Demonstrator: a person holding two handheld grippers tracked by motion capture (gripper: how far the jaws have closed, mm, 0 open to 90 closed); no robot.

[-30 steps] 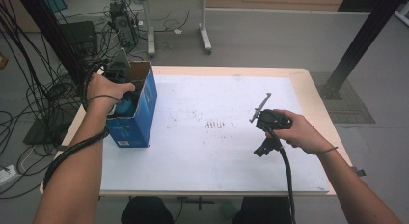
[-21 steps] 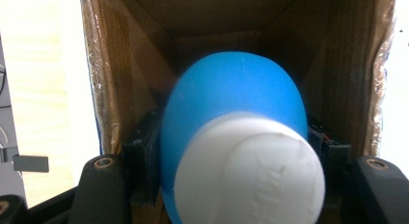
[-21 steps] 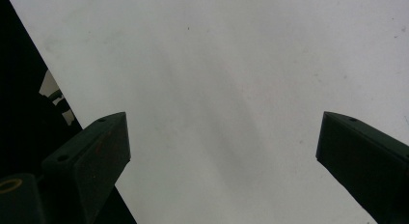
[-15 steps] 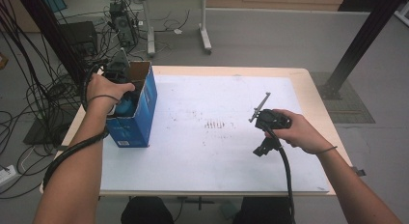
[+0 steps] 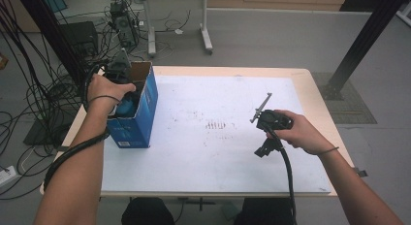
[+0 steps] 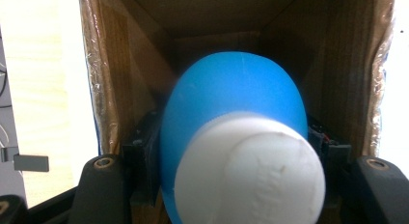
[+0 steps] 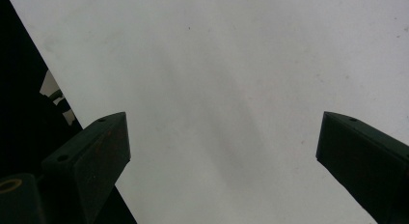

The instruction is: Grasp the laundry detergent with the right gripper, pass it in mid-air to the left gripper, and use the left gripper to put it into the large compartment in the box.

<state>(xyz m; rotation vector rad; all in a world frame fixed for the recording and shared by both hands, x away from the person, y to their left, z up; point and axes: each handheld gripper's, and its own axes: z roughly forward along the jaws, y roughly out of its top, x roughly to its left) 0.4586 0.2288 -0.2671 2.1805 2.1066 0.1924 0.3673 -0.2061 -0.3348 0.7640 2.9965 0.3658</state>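
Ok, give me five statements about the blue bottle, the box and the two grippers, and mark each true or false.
1. The left gripper holds a blue bottle with a white cap. True.
2. The bottle is over the open cardboard box. True; the left gripper view shows the box's brown inner walls around it.
3. The right gripper grips a second bottle. False; its jaws stand wide apart with nothing between them, over the white table surface.
4. The box stands at the table's right edge. False; it stands at the left edge, by the left hand.
5. The box's outside is blue. True.
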